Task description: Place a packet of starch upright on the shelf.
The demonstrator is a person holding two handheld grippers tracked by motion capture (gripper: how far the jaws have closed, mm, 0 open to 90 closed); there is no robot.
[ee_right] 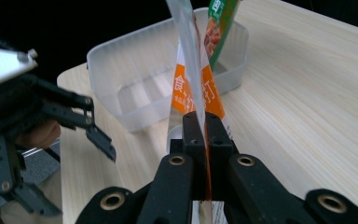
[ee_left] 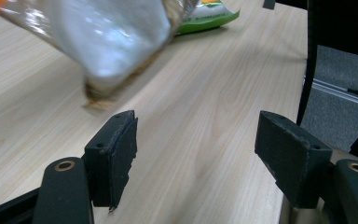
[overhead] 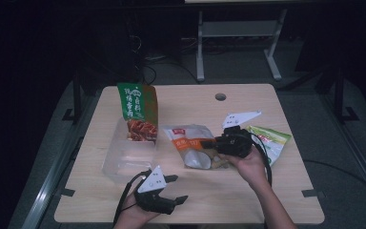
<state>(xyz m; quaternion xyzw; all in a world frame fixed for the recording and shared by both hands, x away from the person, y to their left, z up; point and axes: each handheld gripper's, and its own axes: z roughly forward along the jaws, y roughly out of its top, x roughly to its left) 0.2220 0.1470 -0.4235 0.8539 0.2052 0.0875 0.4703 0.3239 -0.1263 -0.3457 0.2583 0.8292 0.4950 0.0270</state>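
Orange-and-white snack pouch (ee_right: 193, 88) pinched by its edge in the clenched right gripper (ee_right: 204, 122), hanging just short of the clear plastic tub (ee_right: 135, 70); left gripper (ee_left: 193, 154) spread, empty, beside it. Thin edge grip: pouch may swing, slip out, or topple the green packet (overhead: 138, 107) propped in the tub. Chinese print, unreadable.

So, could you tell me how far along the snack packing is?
One green pouch already stands in the clear bin. The right gripper is clamped on the orange pouch; the left gripper is open. A light green packet lies on the table.
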